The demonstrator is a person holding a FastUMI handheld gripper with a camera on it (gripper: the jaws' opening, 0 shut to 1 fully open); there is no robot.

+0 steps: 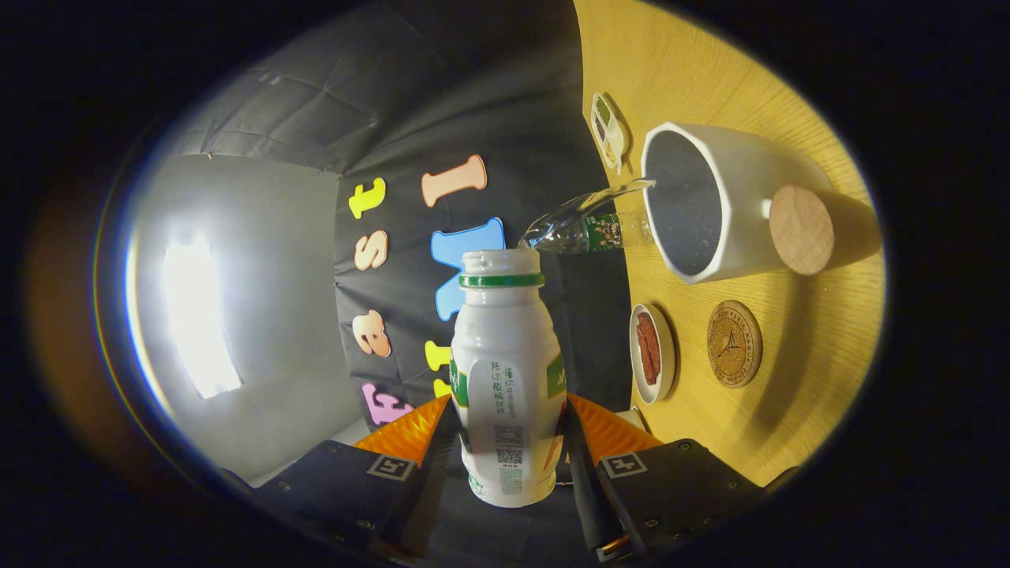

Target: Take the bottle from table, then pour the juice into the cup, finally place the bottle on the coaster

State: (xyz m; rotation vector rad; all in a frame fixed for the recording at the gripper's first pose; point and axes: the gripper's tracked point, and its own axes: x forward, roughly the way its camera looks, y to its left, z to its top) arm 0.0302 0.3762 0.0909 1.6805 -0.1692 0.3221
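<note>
Two fingers (580, 442) of the gripper (509, 450) clamp the bottle (505, 371), one on each side of its lower body; jaws closed on it, both pads pressing. Bottle is white w/ green label patches and a green neck ring; cap is off, mouth open. It sits squarely between the fingers, base nearest the camera, neck pointing away toward 12 o'clock. The view is rolled, so the table (789, 410) stands as a yellow wood-grain surface at approx. 3 o'clock of the bottle.

Cup (710, 205): white mug, at approx. 1–2 o'clock from the bottle mouth, beyond the fingertips, opening turned toward the camera, dark inside. A round cork piece (801, 229) shows on its outer wall. A clear plastic bottle (588, 225) w/ green label lies between the white bottle's mouth and the mug rim, its end touching or overlapping the rim; cannot tell which.

Coaster (734, 343): round cork disc w/ printed mark, on the table at 3 o'clock of the bottle body, apart from the cup. Small white dish (652, 355) w/ red-brown contents sits just beside the coaster, toward the bottle. Second small dish (609, 130) lies beyond the cup at 1 o'clock.
</note>
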